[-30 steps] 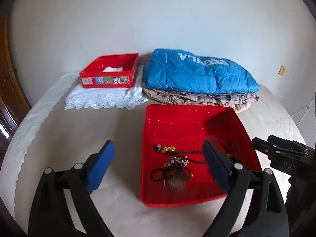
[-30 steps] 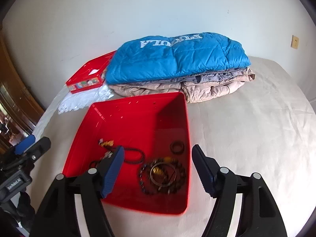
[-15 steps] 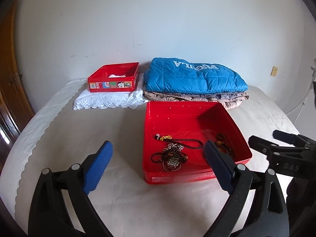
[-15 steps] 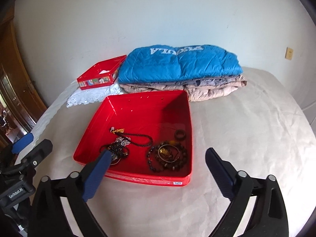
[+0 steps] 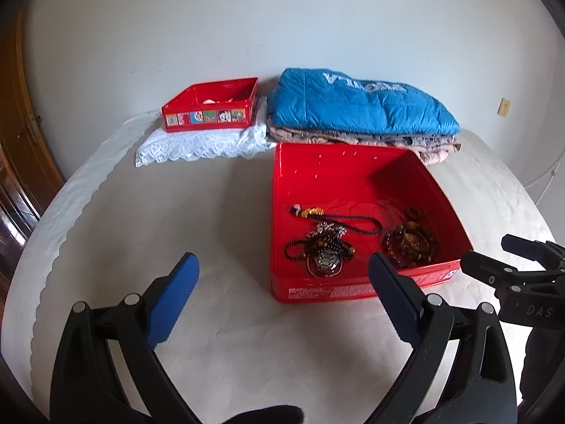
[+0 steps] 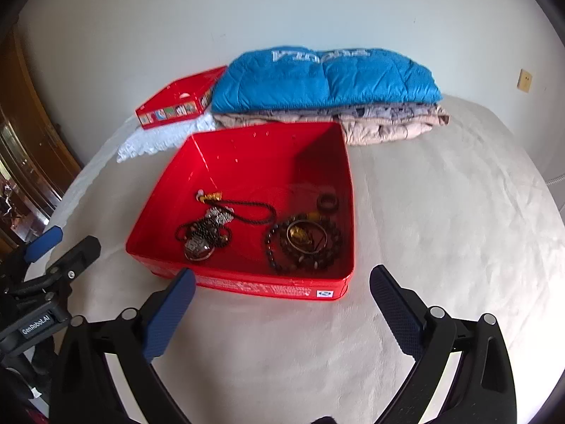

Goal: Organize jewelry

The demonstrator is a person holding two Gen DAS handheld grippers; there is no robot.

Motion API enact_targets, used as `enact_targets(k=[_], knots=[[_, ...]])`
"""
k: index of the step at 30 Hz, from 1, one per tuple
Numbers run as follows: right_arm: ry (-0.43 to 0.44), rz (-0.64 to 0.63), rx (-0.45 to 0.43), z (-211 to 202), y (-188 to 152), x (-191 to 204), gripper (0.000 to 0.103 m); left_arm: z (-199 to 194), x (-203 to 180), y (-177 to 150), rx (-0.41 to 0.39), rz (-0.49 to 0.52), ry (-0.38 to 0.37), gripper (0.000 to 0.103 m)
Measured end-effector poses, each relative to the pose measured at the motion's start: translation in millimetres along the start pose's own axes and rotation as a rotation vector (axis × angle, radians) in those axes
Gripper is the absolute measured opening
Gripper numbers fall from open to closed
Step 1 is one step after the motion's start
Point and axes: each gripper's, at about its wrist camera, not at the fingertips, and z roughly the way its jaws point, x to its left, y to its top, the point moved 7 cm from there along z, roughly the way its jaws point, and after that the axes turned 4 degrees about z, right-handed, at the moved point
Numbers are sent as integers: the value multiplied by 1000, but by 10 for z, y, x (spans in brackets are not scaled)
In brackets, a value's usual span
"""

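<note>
Bed (image 6: 441,212), cream cover, under everything. Blue quilted jacket (image 6: 325,77) folded on beige clothing (image 6: 388,125) at the wall. Red tray (image 6: 348,190) before me on the bed, holding jewelry: dark bead bracelets (image 6: 303,243), pendant necklace (image 6: 199,247), small dark ring (image 6: 327,202). Smaller red box (image 5: 212,107) on white lace cloth (image 5: 201,143), far left. My left gripper (image 5: 282,272) and right gripper (image 6: 282,282): both spread wide, nothing held, short of the tray.

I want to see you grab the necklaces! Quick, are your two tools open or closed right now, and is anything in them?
Left tool: open, holding nothing.
Right tool: open, holding nothing.
</note>
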Motion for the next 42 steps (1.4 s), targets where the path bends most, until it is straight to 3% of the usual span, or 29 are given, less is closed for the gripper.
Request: enact_targets(k=[21,42], knots=[[-41,-18,22,8,-45,-33,99,254,68,-103,86,-9,7,96],[-43,-18,28,29,-47,-35,99,276,51,-114,91,-5,2,96]])
